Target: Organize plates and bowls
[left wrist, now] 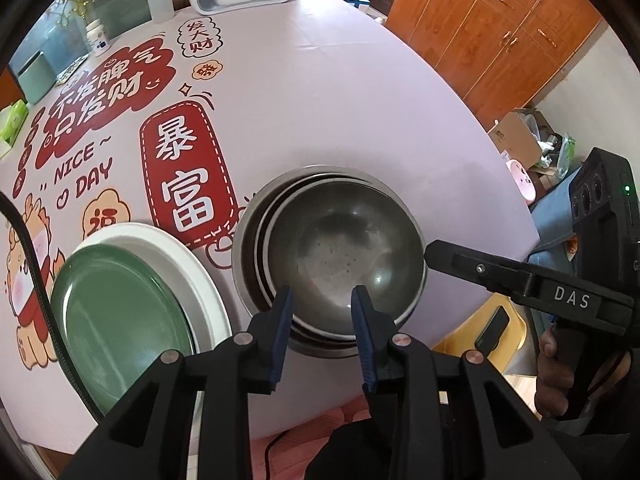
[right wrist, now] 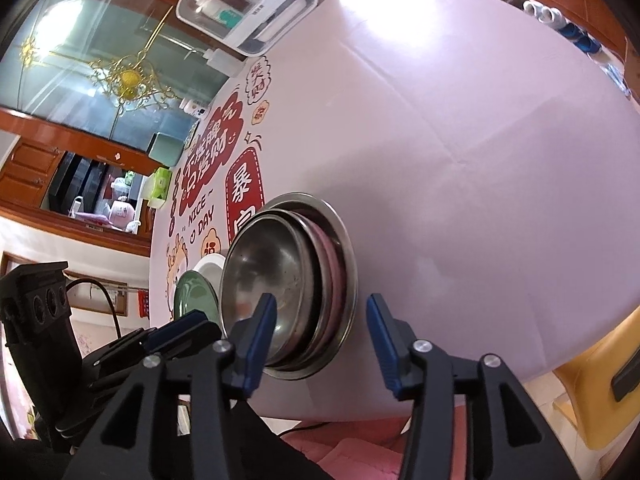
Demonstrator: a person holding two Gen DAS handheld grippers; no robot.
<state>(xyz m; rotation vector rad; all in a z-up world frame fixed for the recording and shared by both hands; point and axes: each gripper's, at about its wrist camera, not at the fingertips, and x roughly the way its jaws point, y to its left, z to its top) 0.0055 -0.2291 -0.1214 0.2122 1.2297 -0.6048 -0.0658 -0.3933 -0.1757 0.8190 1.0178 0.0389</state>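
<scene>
Left wrist view shows the left gripper [left wrist: 322,304] with jaws slightly apart over the stacked steel bowls [left wrist: 344,256] at lower centre, green plate [left wrist: 120,320] lower left, right gripper [right wrist: 322,314] spread wide, gripping nothing.

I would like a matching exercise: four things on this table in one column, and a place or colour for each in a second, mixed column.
Things:
1. green plate
2. top steel bowl
3. squeeze bottle
4. white plate

Descriptions:
A. nested inside other bowls
B. under the green one
C. far edge of the table, translucent
D. on top of a white plate

Pairs: 1-D, 2-A, 3-C, 4-B
</scene>
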